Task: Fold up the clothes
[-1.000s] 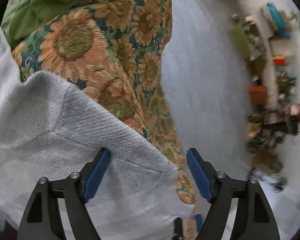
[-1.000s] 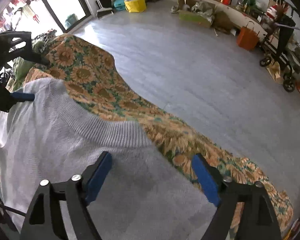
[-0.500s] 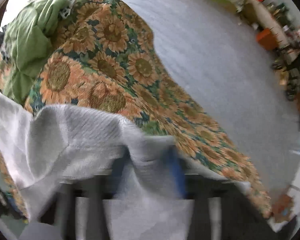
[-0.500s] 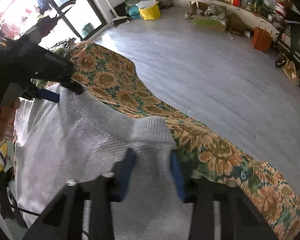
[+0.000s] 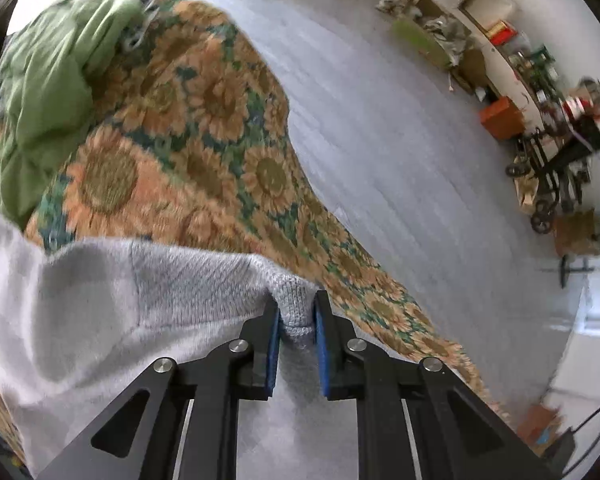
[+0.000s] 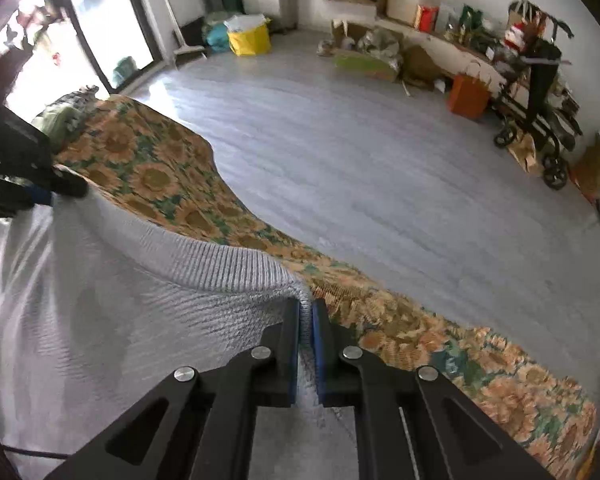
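Left gripper (image 5: 296,320): blue pads pinched on a bunched corner of the grey knit sweater (image 5: 148,304) — a lump of ribbed hem sits between them. Fingers point forward and slightly down toward the sunflower cover (image 5: 204,148).
Right gripper (image 6: 306,328): pads nearly together, clamped flat on the other hem corner of the sweater (image 6: 112,320). Fingers angled down over the near edge of the cover (image 6: 160,184).
Left gripper, seen from the right wrist: dark frame and a blue pad at the far left (image 6: 40,196), gripping the far end of the same ribbed edge.
Sweater: ribbed hem stretched in a sagging line between the two grippers; the body hangs and spreads on the near side of the cover, lifted off it at both held corners.
Surface: raised, rounded, draped in the orange-and-green sunflower cover; whether bed or sofa underneath, cannot tell.
Green garment (image 5: 48,80): crumpled at the far left end of the cover, well apart from the sweater.
Floor (image 6: 360,168): pale grey planks beyond the cover.
Room: yellow bag (image 6: 250,38) by the far wall, beyond the cover; orange bag (image 6: 468,96) and a black wheeled walker (image 6: 536,104) to the right of it — cluttered low shelf behind them. Bright glass door (image 6: 100,32) left of the yellow bag.
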{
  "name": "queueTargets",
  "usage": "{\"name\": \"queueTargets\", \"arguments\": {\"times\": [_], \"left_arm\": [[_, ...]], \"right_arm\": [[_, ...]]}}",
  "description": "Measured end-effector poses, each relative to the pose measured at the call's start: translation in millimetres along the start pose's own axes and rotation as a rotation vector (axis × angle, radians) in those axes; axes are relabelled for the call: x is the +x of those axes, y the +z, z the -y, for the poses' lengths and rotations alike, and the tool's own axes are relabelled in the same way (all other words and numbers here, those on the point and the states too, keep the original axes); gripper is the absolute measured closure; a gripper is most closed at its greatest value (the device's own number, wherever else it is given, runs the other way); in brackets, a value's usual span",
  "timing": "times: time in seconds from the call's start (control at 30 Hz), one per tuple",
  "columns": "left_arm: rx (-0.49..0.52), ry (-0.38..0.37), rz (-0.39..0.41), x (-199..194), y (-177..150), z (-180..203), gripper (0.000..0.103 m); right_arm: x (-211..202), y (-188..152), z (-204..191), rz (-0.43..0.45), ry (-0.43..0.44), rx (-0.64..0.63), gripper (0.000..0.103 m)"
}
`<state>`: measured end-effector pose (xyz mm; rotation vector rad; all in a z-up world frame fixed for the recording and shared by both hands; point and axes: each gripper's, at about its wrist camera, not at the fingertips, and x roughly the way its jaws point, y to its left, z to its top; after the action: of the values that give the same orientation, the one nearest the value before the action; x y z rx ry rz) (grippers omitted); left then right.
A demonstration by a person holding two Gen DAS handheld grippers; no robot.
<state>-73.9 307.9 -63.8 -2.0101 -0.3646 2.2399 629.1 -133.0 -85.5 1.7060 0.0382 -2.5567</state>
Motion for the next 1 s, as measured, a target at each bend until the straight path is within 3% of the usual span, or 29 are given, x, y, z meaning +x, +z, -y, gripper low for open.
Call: {"name": "queueTargets", "arguments": {"times": [0.1,0.2,0.3,0.33,0.4,0.47,0.53,0.6,0.7,0.8,0.9,0.97,1.0], "left_arm": [[0.08,0.056,0.032,15.8,1.8,17.9,0.087],[0.091,0.066,0.045,31.7,4.6,24.8,0.087],[0.081,0.047,0.058,37.1,7.4,21.1,0.085],[0.084,0.026,0.062,34.8,6.6,20.0,0.081],[0.096,-0.046,0.079,19.6,-7.0,9.0,0.075],[0.115,-0.149,0.107,-6.6,-33.0,-11.4,0.06],[0.134,-0.252,0.136,-32.8,-59.0,-31.7,0.036],[0.153,-0.355,0.164,-59.0,-85.0,-52.0,0.035],[0.174,-0.34,0.158,-79.3,-133.7,-110.3,0.035],[0.125,-0.232,0.117,-77.9,-178.6,-165.5,0.036],[0.084,-0.112,0.057,-65.2,-217.1,-197.6,0.067],[0.094,-0.025,0.011,-48.7,-238.6,-209.3,0.077],[0.105,0.018,0.001,-42.1,-245.6,-215.3,0.088]], "right_arm": [[-1.7,-2.8,6.2,-0.006,-0.001,0.039,0.091],[-18.6,-10.5,18.7,-0.016,0.001,0.115,0.067],[-56.2,-39.9,26.2,0.017,0.038,0.2,0.055],[-69.1,-52.4,27.0,0.03,0.05,0.22,0.051],[-91.4,-78.5,26.8,0.05,0.067,0.256,0.051],[-107.1,-114.0,23.7,0.042,0.077,0.306,0.051],[-116.7,-149.8,20.0,0.02,0.103,0.363,0.051],[-125.5,-179.8,17.2,-0.01,0.137,0.401,0.051],[-133.4,-213.8,9.3,-0.065,0.167,0.405,0.048],[-135.6,-238.7,-3.8,-0.123,0.178,0.367,0.047],[-128.4,-252.0,-26.2,-0.163,0.182,0.314,0.048],[-118.6,-255.8,-42.7,-0.187,0.19,0.298,0.052],[-116.8,-257.6,-45.9,-0.189,0.178,0.304,0.051]]}}
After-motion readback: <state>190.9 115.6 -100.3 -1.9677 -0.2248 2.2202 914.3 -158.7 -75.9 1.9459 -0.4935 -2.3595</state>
